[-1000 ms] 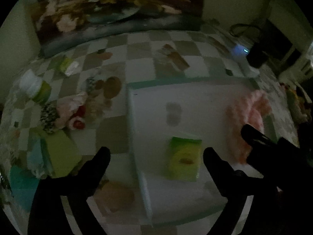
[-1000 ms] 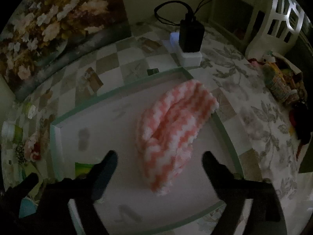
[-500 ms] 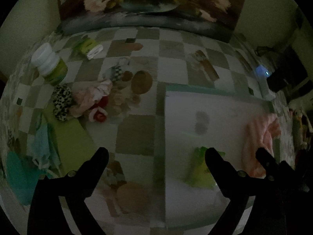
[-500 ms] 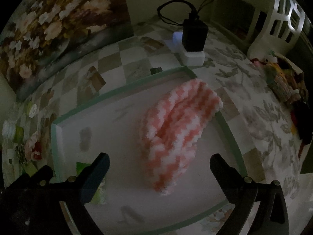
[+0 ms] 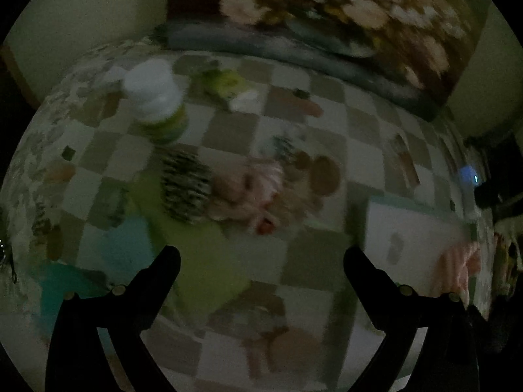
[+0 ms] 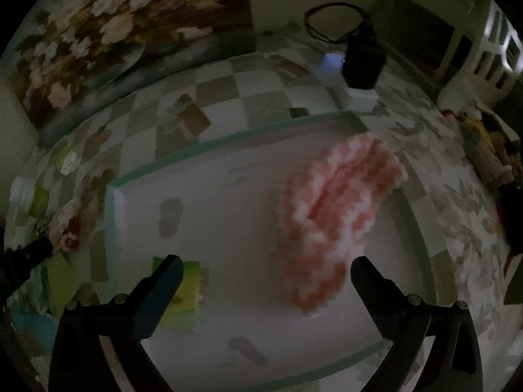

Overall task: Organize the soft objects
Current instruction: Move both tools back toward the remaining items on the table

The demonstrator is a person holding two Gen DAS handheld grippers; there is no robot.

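A white tray with a green rim (image 6: pixel 359 121) holds a pink-and-white fluffy cloth (image 6: pixel 336 209) and a small yellow-green cloth (image 6: pixel 183 297). My right gripper (image 6: pixel 261 268) is open and empty above the tray's near side. My left gripper (image 5: pixel 261 258) is open and empty over the checkered tablecloth, left of the tray (image 5: pixel 415 209). Ahead of it lie a lime green cloth (image 5: pixel 202 254), a black-and-white patterned item (image 5: pixel 184 187), a pink soft heap (image 5: pixel 248 189) and teal cloths (image 5: pixel 75 284).
A white-capped green jar (image 5: pixel 157 104) stands at the far left. A small green-white packet (image 5: pixel 235 88) lies beyond. A black device on a white block (image 6: pixel 361 62) stands behind the tray. A floral panel (image 5: pixel 343 9) leans at the back.
My left gripper has swung left, away from the tray and toward the pile of soft items. My right gripper has opened wider and stays over the tray.
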